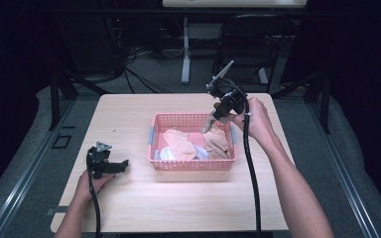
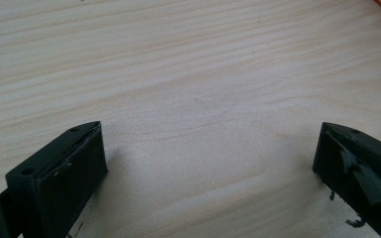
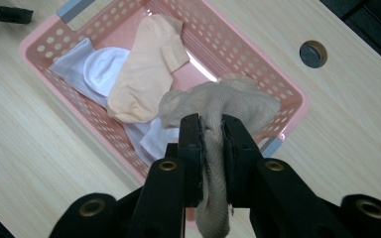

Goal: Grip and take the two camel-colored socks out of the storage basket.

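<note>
Centrally on the pale wood-grain worktop (image 1: 144, 208), a pink perforated basket (image 1: 192, 166) is seen, with a peach sock (image 3: 146, 72) and white socks (image 3: 104, 67) inside. Above its right end, a beige sock (image 3: 218, 106) is clamped between the jaws of the right gripper (image 3: 212, 148). Near the left edge, the left gripper (image 2: 208, 163) is held spread wide over bare wood. Grey carpet (image 1: 15, 148) and a chair (image 1: 250, 44) lie beyond.
</note>
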### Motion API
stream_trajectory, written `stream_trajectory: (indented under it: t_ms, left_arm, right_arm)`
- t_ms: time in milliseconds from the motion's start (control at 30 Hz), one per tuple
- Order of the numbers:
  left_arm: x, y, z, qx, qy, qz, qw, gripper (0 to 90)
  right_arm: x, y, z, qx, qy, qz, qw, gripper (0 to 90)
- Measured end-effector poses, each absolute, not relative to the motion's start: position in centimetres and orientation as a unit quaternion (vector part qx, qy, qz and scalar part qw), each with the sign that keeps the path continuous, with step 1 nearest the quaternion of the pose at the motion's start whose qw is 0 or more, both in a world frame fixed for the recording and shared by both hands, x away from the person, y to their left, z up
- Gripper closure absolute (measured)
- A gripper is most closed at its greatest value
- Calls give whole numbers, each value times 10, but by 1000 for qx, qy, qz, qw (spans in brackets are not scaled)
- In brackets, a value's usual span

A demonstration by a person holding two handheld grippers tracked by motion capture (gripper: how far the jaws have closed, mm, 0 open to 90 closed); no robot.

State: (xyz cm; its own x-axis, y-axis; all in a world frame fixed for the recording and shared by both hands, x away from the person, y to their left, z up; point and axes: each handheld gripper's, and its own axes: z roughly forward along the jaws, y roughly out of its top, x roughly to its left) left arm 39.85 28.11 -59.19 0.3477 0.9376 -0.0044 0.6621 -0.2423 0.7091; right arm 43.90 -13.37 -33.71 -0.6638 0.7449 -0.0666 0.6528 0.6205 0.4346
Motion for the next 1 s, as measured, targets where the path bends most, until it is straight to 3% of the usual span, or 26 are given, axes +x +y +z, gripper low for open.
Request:
stream_trajectory:
  t_ms: [1000]
  left_arm:
    - [399, 281, -592, 756, 529, 218, 317, 0]
  right_arm:
    - [422, -262, -314, 477, 843, 197, 150, 806]
